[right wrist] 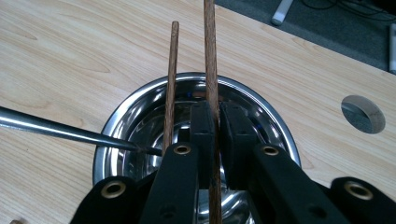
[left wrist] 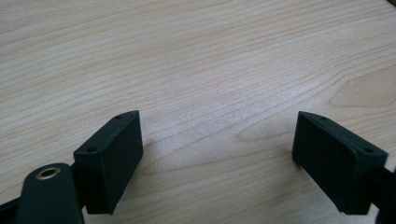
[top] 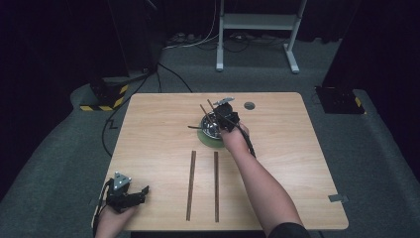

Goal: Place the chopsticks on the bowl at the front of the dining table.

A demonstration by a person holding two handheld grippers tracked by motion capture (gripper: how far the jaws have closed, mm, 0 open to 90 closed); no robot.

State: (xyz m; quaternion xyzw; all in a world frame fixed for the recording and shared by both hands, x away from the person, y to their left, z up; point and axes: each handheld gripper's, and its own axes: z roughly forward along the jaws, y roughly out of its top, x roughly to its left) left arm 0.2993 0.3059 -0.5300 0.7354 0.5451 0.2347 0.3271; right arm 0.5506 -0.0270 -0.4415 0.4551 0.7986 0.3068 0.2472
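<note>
Wooden chopstick [right wrist: 211, 70] is pinched in our right gripper [right wrist: 218, 116], fingers closed on it above the steel bowl [right wrist: 275, 135] on the bench [top: 287, 148]. We should keep it upright, clear the second stick [right wrist: 172, 79], and lift slowly. Our left gripper [left wrist: 217, 140] rests open near the bench's corner.

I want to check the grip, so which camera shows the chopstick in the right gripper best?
The right gripper view: the chopstick stands clamped between the jaws, over the steel bowl. In the high view it is small and distant.
</note>
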